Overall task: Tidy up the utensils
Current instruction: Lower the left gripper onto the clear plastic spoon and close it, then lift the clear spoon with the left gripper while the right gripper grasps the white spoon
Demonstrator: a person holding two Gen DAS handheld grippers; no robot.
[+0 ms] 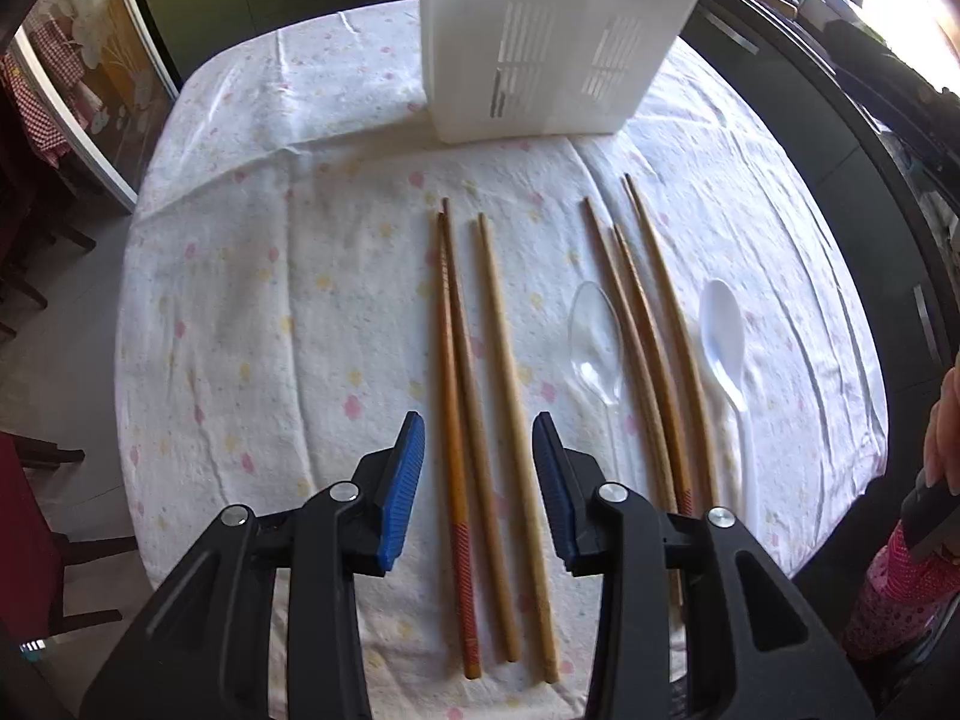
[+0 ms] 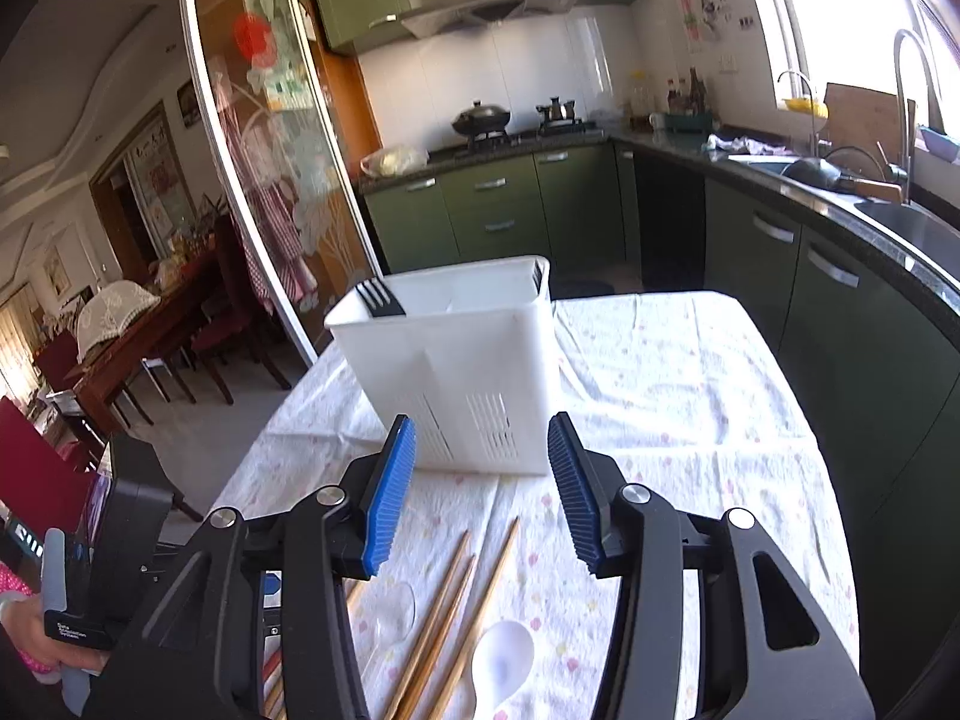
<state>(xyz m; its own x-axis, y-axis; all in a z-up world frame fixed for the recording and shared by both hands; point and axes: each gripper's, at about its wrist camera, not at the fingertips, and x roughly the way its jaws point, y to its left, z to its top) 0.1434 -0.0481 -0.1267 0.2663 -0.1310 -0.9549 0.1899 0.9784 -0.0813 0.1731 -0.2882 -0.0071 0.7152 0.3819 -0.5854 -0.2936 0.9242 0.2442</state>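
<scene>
A white slotted utensil holder point(image 1: 540, 42) stands at the far side of the table; in the right wrist view point(image 2: 456, 372) it holds black forks point(image 2: 378, 299). Three wooden chopsticks point(image 1: 480, 420) lie in front of my left gripper point(image 1: 478, 456), which is open, empty and above their near ends. Three more chopsticks point(image 1: 648, 348) lie to the right, between a clear plastic spoon point(image 1: 594, 342) and a white plastic spoon point(image 1: 723, 336). My right gripper point(image 2: 480, 480) is open and empty above the table, with chopsticks point(image 2: 456, 618) and the white spoon point(image 2: 501, 660) below it.
The table carries a white flowered cloth point(image 1: 270, 300). Dark green kitchen cabinets point(image 2: 870, 324) and a counter with a sink run along the right. A glass sliding door point(image 2: 264, 180) and dining chairs point(image 2: 228, 324) are to the left.
</scene>
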